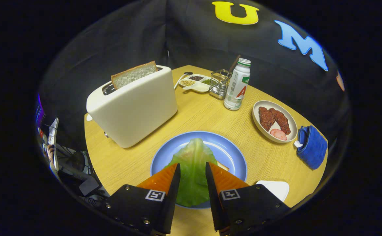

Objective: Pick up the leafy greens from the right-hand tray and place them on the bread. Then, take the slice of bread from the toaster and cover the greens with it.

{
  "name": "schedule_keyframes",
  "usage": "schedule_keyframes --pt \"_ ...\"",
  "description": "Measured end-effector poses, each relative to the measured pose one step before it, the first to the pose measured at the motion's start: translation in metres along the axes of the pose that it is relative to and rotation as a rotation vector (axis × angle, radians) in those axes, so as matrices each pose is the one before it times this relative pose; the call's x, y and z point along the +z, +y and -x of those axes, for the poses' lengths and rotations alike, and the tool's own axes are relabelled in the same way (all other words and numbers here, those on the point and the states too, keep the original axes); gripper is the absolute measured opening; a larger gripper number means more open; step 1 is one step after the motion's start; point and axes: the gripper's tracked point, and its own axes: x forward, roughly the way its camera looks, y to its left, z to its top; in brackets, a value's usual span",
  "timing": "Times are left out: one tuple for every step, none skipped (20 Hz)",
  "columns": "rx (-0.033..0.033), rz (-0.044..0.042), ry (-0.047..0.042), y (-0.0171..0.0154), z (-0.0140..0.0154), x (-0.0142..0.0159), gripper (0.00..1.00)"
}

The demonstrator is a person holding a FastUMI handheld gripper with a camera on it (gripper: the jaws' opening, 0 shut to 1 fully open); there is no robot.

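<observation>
In the gripper view, the gripper [192, 168] is seen with its fingers spread apart, a clear gap between them and nothing pinched. The lettuce leaf [191, 170] lies between and just ahead of the fingers on the blue plate [230, 150]. A pale corner showing beside the right finger is probably the bread [223, 166] under the leaf, though most of it is hidden. The leaf is judged to be already laid down, flat and covering the bread, so that a second slice can sit on it.

The toaster [135, 105] stands beyond the fingers and to the left, near the plate but apart from it. Its slice of bread [133, 74] is held upright in the slot, with the upper part raised clear so that it can be gripped from above.

Bare table [204, 114] is left between plate and toaster, giving room to move across. Further right, well apart, a bottle [237, 85], a wire holder [219, 83], a dish of meat [274, 121] and a blue cloth [312, 146] are set. The table edge runs close beneath the fingers.
</observation>
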Motion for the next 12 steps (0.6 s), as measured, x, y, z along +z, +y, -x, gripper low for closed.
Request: schedule_keyframes --pt "-0.00401 -0.00776 -0.04322 0.00705 0.00272 0.00452 0.47" --pt "0.00076 -0.01201 -0.04426 0.00739 0.00133 0.00507 0.47" --pt "-0.00911 -0.01779 -0.04208 0.00605 0.0021 0.00414 0.47" --pt "-0.00671 -0.02138 -0.03749 0.00505 0.00148 0.00379 0.47" --pt "-0.00421 -0.02935 -0.04156 0.00562 -0.00187 0.00255 0.48" --pt "-0.02257 -0.02196 -0.03152 0.00255 -0.00145 0.00184 0.47" --pt "-0.0198 -0.01218 -0.02125 0.00213 0.00091 -0.00078 0.47" --pt "-0.00759 -0.0122 -0.01868 0.00523 -0.00108 0.00095 0.47" --pt "-0.00744 -0.01646 -0.01815 0.00721 -0.00041 0.00007 0.47" --pt "-0.01539 -0.01626 -0.02041 0.00581 0.00016 0.00198 0.47" --pt "-0.01464 -0.00566 -0.02324 0.00567 0.00248 0.00348 0.47" --pt "-0.02326 0.00623 -0.02719 0.00577 0.00123 0.00493 0.47"
